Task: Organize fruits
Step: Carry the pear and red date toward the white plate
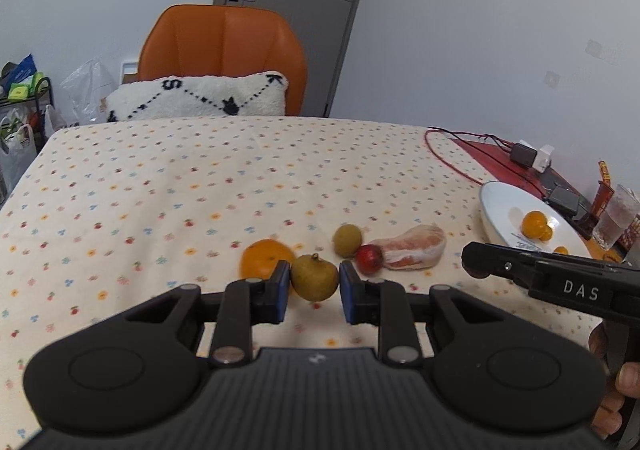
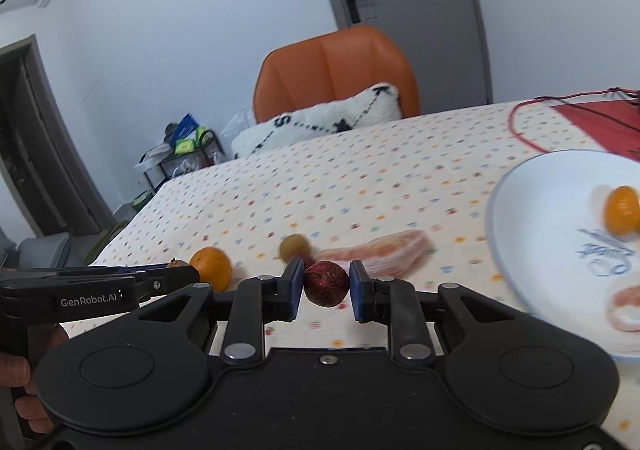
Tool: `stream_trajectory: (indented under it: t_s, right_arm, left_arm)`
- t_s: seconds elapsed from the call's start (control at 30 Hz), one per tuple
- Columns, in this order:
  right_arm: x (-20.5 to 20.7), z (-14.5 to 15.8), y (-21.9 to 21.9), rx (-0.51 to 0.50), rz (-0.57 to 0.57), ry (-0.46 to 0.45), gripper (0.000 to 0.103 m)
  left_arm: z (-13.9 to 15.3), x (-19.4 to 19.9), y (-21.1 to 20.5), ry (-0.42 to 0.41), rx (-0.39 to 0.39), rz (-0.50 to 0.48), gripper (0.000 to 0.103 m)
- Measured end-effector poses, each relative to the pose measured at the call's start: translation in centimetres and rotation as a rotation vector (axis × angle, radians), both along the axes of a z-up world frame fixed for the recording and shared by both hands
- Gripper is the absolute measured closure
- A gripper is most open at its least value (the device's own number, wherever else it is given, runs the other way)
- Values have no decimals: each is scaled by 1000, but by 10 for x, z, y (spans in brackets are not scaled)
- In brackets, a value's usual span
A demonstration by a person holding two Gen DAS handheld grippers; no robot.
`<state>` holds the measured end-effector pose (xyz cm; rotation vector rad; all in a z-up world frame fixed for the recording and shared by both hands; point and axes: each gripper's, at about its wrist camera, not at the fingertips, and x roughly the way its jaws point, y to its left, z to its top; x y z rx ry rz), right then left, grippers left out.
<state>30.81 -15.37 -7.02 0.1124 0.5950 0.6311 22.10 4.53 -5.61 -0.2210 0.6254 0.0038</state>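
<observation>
Black tongs (image 1: 314,288) tilt downward, pinching brown fruit (image 1: 314,277).

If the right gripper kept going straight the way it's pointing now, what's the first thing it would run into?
Probably the pomelo wedge, which lies just beyond the red fruit clamped in the right gripper. The small greenish fruit sits slightly left of that line. The picture is blurred, so depth is uncertain.
</observation>
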Motion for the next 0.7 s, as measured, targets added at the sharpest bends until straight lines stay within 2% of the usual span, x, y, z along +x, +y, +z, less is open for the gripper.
stream_trajectory:
  t_s: [0.27, 0.7]
  right_arm:
    - [-1, 6, -44, 13, -87, -22, 80]
    - [-3, 0, -105, 50, -188, -25, 80]
  left_arm:
    - [5, 11, -42, -12, 13, -76, 78]
    - [8, 22, -96, -15, 49, -159, 78]
